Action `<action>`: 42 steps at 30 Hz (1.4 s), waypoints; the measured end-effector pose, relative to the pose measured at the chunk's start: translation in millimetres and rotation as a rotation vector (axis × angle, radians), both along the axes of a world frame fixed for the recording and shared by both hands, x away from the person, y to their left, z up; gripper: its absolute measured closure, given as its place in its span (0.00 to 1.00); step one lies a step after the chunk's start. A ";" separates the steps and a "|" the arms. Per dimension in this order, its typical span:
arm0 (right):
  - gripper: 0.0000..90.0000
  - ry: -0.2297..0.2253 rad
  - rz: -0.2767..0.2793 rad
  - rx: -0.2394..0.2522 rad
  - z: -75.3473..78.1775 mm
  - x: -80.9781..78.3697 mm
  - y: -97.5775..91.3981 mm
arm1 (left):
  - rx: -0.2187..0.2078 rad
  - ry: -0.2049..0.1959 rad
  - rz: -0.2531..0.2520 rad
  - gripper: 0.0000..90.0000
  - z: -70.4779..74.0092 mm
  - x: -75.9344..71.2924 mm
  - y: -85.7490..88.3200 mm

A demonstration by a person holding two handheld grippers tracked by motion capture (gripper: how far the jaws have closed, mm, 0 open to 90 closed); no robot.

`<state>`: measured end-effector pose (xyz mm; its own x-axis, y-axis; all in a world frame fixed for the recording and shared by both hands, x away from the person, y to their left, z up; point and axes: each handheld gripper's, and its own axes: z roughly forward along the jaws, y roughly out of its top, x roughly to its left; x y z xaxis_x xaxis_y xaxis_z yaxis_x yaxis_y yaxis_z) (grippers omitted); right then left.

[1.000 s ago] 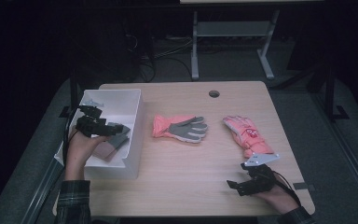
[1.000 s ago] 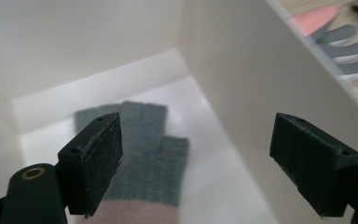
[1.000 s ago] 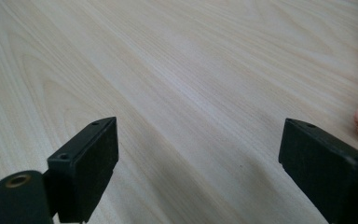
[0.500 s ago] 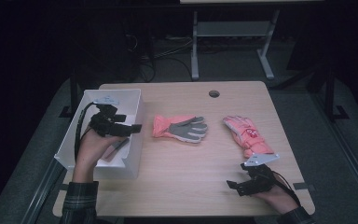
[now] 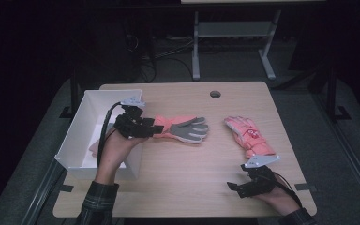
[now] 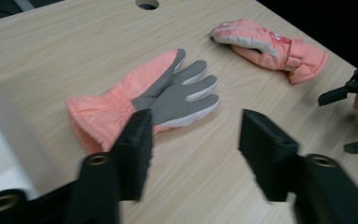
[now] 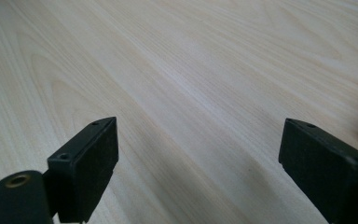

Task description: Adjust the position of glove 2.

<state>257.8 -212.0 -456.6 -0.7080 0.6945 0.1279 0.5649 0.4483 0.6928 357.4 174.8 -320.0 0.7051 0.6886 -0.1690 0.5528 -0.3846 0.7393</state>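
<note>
The left claw, jaws apart and just closing on nothing, hovers at the pink glove's nine o'clock; the right claw rests apart on the surface.

The high view looks forward and down from above the person's side, taking in the whole wooden table from afar. The left gripper view sits low and close, facing the grey-palmed pink glove at 12 o'clock, a glove both share. The right gripper view skims bare tabletop.
</note>
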 end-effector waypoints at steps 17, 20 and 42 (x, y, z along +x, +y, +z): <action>0.13 0.001 0.019 0.003 -0.2 -0.3 -1.3 | 0.126 0.000 -0.039 1.00 -41.1 38.2 -69.4; 0.13 0.004 0.024 0.003 -0.1 -1.1 -0.4 | 0.156 0.002 -0.032 1.00 -54.3 51.1 -72.2; 0.14 0.006 0.033 0.003 -0.9 -1.1 -1.0 | 0.191 0.068 0.012 1.00 -113.3 95.4 -78.5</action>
<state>256.7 -213.0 -457.5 -0.7299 0.6702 0.1344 0.5540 0.4648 0.6906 452.8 96.3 -433.3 0.6881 0.7210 -0.0814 0.6041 -0.5071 0.6148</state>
